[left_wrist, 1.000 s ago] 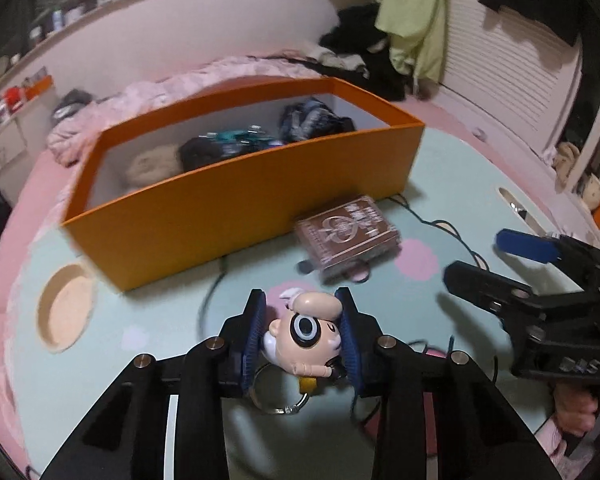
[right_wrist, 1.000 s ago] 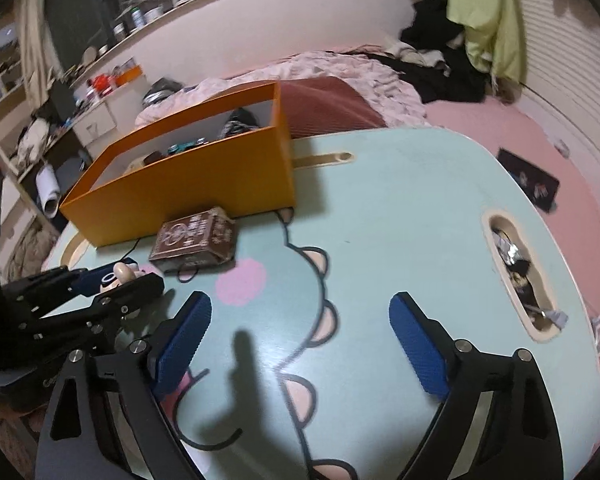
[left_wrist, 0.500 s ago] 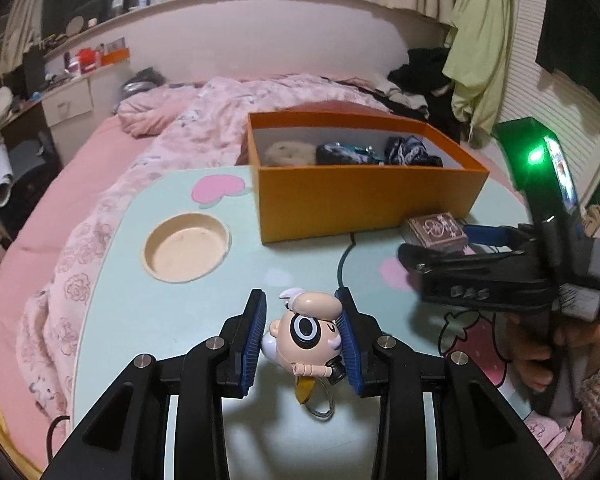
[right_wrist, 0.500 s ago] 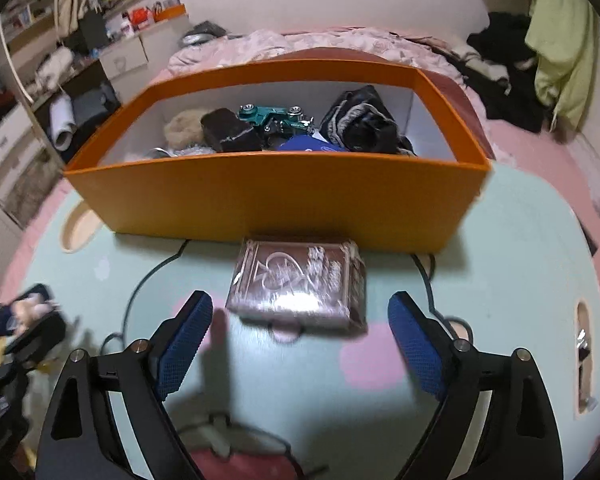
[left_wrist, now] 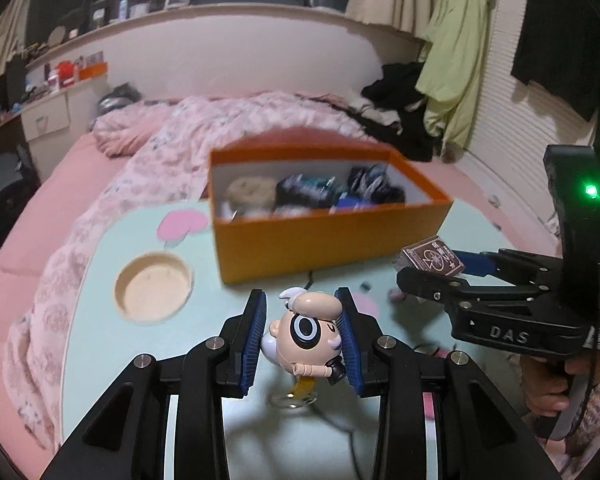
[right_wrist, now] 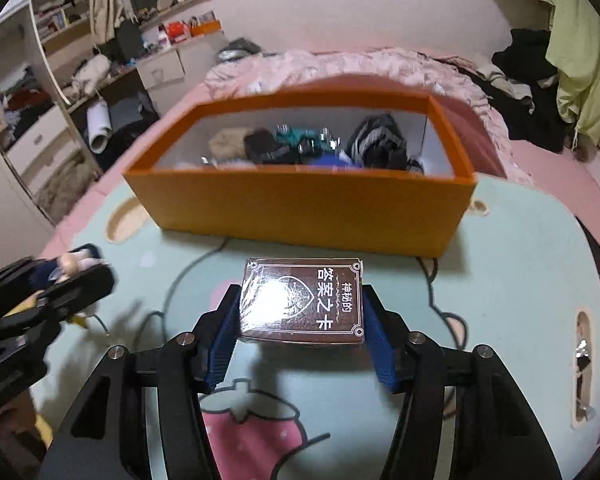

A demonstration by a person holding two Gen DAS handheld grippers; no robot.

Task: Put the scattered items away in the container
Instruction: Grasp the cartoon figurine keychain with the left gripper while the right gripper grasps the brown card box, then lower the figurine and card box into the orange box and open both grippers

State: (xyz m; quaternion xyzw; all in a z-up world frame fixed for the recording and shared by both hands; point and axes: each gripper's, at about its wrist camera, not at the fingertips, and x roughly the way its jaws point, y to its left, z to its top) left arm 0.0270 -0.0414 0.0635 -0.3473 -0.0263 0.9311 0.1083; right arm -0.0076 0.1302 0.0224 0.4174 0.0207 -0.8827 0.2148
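Note:
My left gripper (left_wrist: 303, 334) is shut on a small cartoon figure keychain (left_wrist: 306, 330) and holds it above the table; its ring hangs below. My right gripper (right_wrist: 300, 340) is shut on a brown card box (right_wrist: 302, 304) with white Chinese lettering, lifted just off the table. The orange box (right_wrist: 300, 206) stands beyond both grippers and holds several dark and fuzzy items. In the left wrist view the right gripper (left_wrist: 436, 268) with the card box (left_wrist: 430, 258) is at the right, near the orange box (left_wrist: 324, 236). In the right wrist view the left gripper (right_wrist: 66, 274) is at the left.
The mint-green table (right_wrist: 500, 300) has a round cup recess (left_wrist: 153, 287) at the left and a slot (right_wrist: 584, 356) at the right. A pink bed with a quilt (left_wrist: 172, 148) lies behind the table. A thin cable (right_wrist: 188, 272) runs across the table in front of the box.
My right gripper has closed on the card box and lifted it. My left gripper, still holding the keychain, has risen and drawn back from the orange box.

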